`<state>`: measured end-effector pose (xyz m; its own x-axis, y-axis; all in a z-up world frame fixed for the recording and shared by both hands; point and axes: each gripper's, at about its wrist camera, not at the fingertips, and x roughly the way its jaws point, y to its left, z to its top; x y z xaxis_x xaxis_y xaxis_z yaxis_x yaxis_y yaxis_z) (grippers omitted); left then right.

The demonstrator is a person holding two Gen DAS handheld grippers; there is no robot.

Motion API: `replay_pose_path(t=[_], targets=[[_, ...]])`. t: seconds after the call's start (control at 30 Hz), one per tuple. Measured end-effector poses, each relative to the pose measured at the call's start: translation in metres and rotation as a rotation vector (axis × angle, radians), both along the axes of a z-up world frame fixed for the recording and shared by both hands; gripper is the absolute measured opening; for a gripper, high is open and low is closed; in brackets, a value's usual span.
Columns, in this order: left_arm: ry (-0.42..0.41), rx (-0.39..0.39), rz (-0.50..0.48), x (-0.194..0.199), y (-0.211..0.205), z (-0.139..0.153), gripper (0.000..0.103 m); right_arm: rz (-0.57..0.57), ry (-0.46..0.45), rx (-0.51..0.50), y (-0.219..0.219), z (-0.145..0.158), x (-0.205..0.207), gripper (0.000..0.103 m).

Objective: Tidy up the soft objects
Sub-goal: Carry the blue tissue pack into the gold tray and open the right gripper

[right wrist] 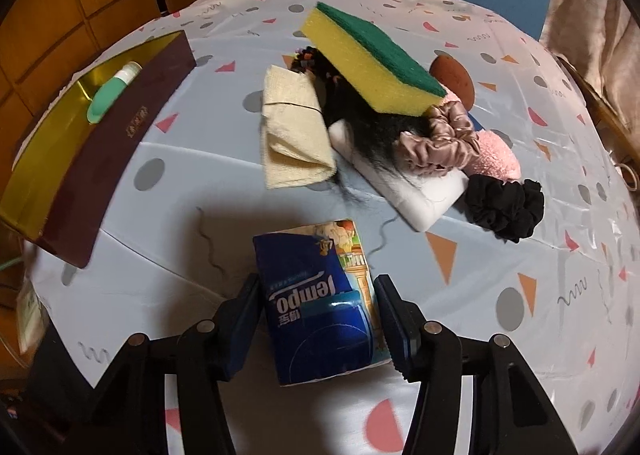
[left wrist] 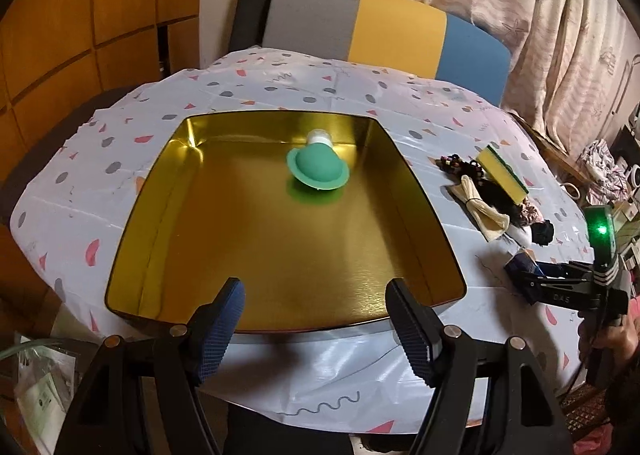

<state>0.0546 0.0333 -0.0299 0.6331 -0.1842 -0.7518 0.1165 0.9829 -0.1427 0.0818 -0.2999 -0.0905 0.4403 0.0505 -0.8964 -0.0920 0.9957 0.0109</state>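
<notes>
While our left gripper (left wrist: 316, 319) hangs over the near edge of the gold tin (left wrist: 132, 215), its tongs are spread wide with nothing between them. Only the green bottle (left wrist: 318, 169) lies in the tin, near the far wall, white cap pointing away from us.

From the right side, our right gripper (right wrist: 318, 319) has the tissue pack (right wrist: 320, 303) between its tongs, which look snug on both sides. The pack's long way runs straight away from us. We think the slick wrapper could slip out if we lift fast, or the pack could bump the tin wall.
</notes>
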Motion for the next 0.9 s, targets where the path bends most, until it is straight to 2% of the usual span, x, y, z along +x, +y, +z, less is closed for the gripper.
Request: replay_pose_path(t=[0.23,0.53,0.73,0.9], targets=[[0.012,0.003,0.021,0.001,0.007,-0.002,0.074,0.040,-0.088,0.150,0.036,0.035,-0.001,0.057],[0.004,0.000,0.032,-0.002,0.015,0.000,0.074,0.239,-0.137,0.233,0.144,0.069,0.019,0.057],[0.007,0.002,0.055,-0.003,0.026,-0.001,0.074,0.319,-0.095,0.202,0.201,0.058,0.040,0.057],[0.019,-0.002,0.076,-0.003,0.037,-0.004,0.074,0.328,-0.044,0.180,0.219,0.038,0.055,0.059]])
